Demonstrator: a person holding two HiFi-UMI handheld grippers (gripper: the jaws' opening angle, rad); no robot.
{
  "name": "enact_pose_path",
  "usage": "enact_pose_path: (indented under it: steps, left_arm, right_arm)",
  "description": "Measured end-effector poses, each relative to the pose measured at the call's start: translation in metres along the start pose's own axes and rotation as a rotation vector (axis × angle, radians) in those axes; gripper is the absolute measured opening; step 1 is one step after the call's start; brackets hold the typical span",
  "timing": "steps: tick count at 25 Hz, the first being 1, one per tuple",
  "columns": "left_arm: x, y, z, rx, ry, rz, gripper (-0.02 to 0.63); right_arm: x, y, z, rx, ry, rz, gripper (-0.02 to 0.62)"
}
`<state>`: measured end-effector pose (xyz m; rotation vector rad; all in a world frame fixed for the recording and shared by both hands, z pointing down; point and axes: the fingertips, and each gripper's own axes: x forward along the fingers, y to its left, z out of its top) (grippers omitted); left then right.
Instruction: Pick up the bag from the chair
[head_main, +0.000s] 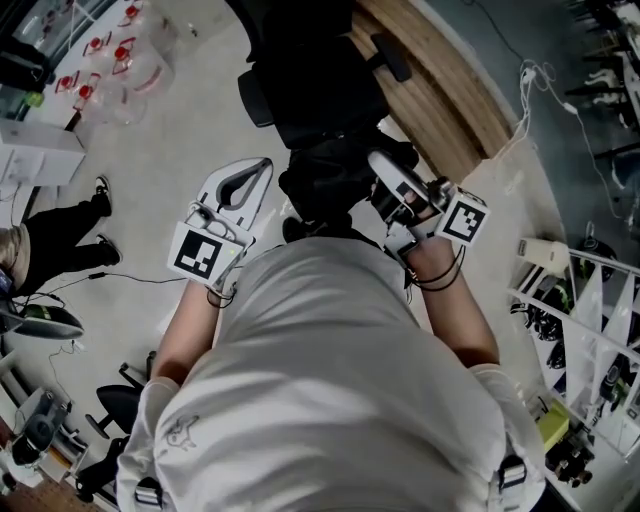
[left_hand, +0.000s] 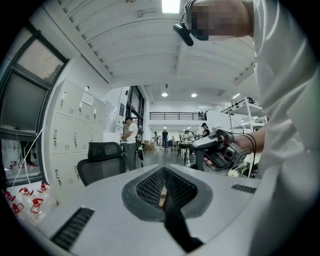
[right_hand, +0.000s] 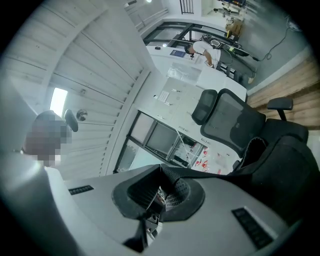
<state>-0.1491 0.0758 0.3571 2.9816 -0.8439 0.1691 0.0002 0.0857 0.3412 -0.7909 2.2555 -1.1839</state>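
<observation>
Right gripper is clamped tight on the black strap, which runs out of its jaws to the bag just off to the side. So the grab itself looks done. The bag hangs low in front of the person, between the two grippers, right up against the front of the chair. I honestly can't tell if the bottom is clear of the seat edge or resting on it.

Left gripper is closed too, but with nothing in it. It's pointing out into the room, off to the side of the bag.

My read: we're at the lift and carry-away part. The next move probably needs a steady pull up and back toward the body. The strap is the only hold, so expect the bag to swing. The empty gripper could steady it.
</observation>
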Motion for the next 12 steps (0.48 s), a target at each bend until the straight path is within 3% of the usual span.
enact_pose_path:
  steps: [12]
  left_arm:
    - [-0.0021,0.0094,-0.0004,-0.004,-0.002,-0.008,0.007]
  right_arm:
    - [0.0092,0.0015,-0.0006,0.014,-0.007,-0.007,0.032]
